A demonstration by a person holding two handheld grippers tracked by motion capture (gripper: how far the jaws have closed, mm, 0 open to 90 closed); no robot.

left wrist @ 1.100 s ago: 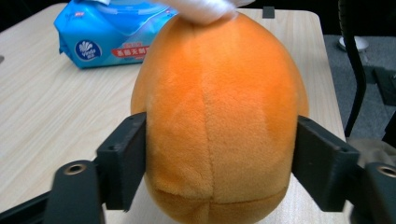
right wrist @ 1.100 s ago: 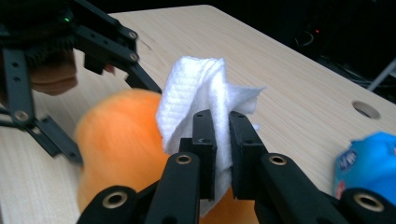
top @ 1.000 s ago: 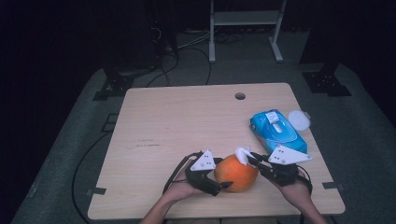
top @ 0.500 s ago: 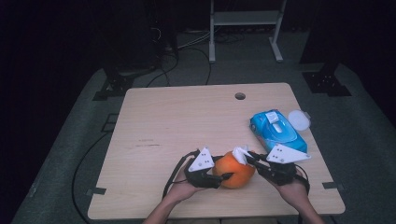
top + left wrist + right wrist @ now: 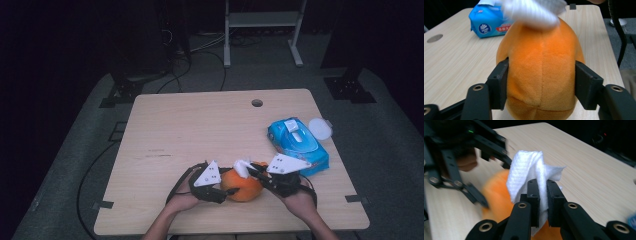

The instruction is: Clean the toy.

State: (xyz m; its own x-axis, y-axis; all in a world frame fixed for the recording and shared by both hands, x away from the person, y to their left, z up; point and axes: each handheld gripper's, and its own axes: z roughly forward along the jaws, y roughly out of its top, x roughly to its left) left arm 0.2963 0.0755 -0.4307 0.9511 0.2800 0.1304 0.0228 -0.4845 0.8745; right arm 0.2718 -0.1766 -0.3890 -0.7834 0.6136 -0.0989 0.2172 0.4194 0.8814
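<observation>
Since a second ago your grippers and the toy have barely shifted at the near edge of the table (image 5: pixel 165 125); the wipe has edged across the top of the toy. Your left gripper (image 5: pixel 541 82) clamps the orange plush toy (image 5: pixel 541 65) by its sides, jaws pressing into the fabric. Your right gripper (image 5: pixel 542 195) pinches a crumpled white wipe (image 5: pixel 529 172), jaws nearly closed on it. The wipe sits on the toy's upper face, so the toy lies just below and left of your right jaws; you likely sweep along its top. The blue pack (image 5: pixel 297 142) lies to the right, with its lid (image 5: pixel 320 128) beside it.
</observation>
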